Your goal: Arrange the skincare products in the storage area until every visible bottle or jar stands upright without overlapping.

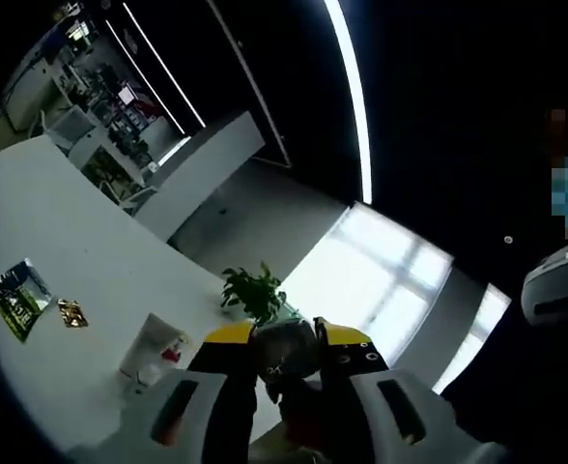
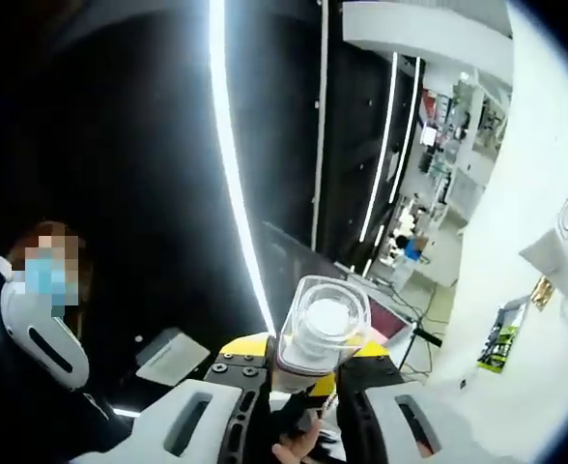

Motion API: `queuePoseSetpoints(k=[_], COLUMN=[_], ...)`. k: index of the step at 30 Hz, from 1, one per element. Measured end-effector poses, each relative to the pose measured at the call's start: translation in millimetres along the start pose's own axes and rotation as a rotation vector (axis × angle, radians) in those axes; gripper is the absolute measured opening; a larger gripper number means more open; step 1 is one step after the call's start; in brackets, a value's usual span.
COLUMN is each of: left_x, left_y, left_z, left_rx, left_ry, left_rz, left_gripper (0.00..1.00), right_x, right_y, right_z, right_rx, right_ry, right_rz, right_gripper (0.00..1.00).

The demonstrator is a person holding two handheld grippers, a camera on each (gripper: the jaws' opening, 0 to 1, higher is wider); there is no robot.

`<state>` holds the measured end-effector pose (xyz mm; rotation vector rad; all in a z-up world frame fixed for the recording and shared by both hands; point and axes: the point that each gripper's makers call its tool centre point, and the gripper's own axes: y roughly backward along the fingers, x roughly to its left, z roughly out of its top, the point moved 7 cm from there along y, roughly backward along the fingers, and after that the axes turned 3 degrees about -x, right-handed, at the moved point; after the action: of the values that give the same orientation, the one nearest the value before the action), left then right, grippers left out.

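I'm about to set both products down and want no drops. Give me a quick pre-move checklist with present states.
1. Left gripper shut on the dark jar: ok.
2. Right gripper shut on the clear-capped jar: ok.
3. White table in sight: ok.
4. White tube standing upright: cannot tell.
5. Green packet lying flat, clear of the tube: ok.
6. Both grippers aimed down at the table: not ok, they are tilted toward the ceiling.

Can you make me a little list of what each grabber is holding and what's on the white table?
left gripper: shut on a dark round jar
right gripper: shut on a clear jar with a white inside
table: white tube, green packet, small gold packet
plant: at the table's far edge
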<state>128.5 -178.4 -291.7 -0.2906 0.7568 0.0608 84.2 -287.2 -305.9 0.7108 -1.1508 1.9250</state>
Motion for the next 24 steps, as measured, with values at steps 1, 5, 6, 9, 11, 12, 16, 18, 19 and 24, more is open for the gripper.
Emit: queuePoseSetpoints(k=[1,5,6,9,11,12,16,18,19,24], left_x=[-0.3,-1.5,-2.2,-3.0,-3.3,-3.7,-5.0,-4.5,-4.8,-2.7], left_y=[0,-2,-2,-2,-2,-3,-9,-12,-13,-14], left_z=[-1.0,-3.8,-4.2,-6.3,-8.2,-9.1,-12.2,-14.9,-15.6,-23.1], left_rx=[-0.001,-0.001,0.001,0.008,0.015,0.020,0.053,0.079,0.080,0.196], left_ry=[0.007,0.018,0.015,0.009,-0.008,-0.012,-0.047,-0.076,-0.075,-0.230], left_rz=[-0.001,-0.004,-0.005,-0.005,0.001,0.005,0.005,0.013,0.013,0.050], left_gripper=[0.19,0.20,0.20,0.21,0.21,0.22,0.23,0.24,0.24,0.24], right_x=[-1,0,1,1,0,0,1,0,0,-2], right_y=[0,3,3,4,5,6,9,12,14,21], right_z=[1.7,4.8,5.7,7.9,9.0,10.0,18.7,25.7,30.1,44.7], right_rx=[0.009,0.013,0.015,0.039,0.066,0.076,0.105,0.113,0.118,0.163], right_ry=[-0.002,0.008,0.014,0.043,0.068,0.080,0.131,0.163,0.169,0.255], right_rz=[-0.006,-0.007,-0.003,0.007,0.005,0.005,0.015,0.011,0.010,-0.008], right_gripper=[0.24,0.23,0.23,0.22,0.21,0.20,0.17,0.17,0.17,0.16])
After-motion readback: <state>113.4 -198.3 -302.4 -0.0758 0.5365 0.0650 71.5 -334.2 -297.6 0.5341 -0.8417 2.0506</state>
